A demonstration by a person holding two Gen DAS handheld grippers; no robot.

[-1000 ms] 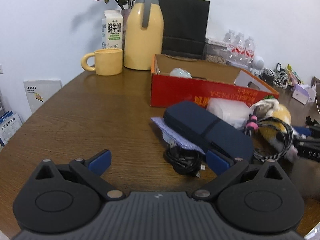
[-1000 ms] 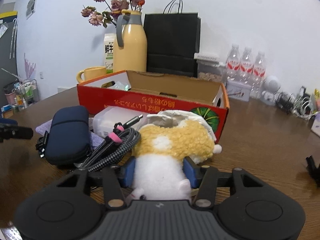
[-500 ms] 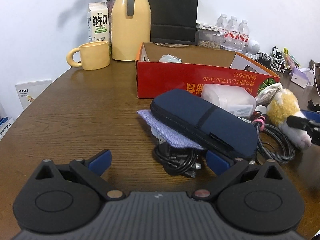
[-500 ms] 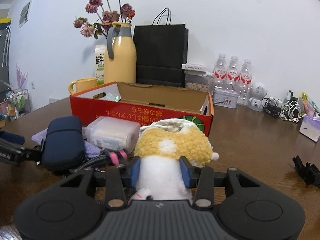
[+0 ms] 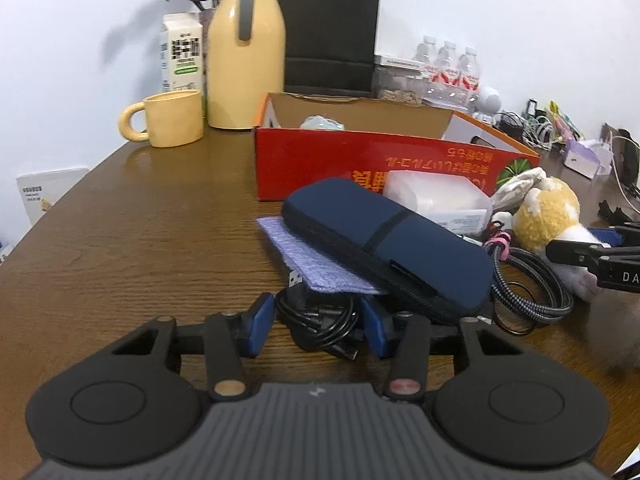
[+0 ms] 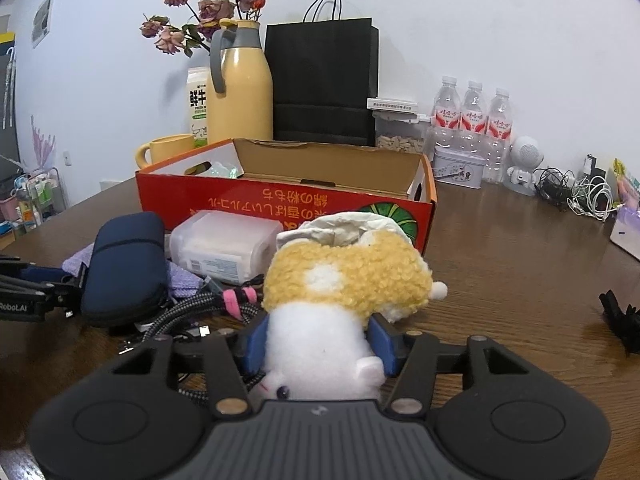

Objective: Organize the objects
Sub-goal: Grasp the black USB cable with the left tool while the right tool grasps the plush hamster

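Note:
My left gripper [image 5: 318, 326] is shut on a coiled black cable [image 5: 320, 320] lying on the wooden table [image 5: 140, 248], just in front of a purple cloth [image 5: 312, 264] and a navy zip case [image 5: 384, 244]. My right gripper [image 6: 318, 340] is shut on a yellow and white plush toy [image 6: 340, 280], which also shows in the left wrist view [image 5: 548, 212]. An open red cardboard box [image 6: 288, 200] stands behind the pile, with a pale item inside. A clear plastic box [image 6: 224, 246] and a braided cable [image 5: 532, 280] with a pink tie lie between case and toy.
A yellow mug [image 5: 168, 124], yellow thermos [image 5: 244, 52], milk carton [image 5: 180, 52], black paper bag [image 5: 328, 32] and water bottles [image 6: 472, 116] stand along the back wall. Loose chargers and wires [image 6: 576, 196] lie at the far right. A black clip [image 6: 620, 320] lies right of the toy.
My left gripper has closed from wide open onto the black cable. My right gripper keeps its hold on the plush toy, which sits a little lower and closer to the table.

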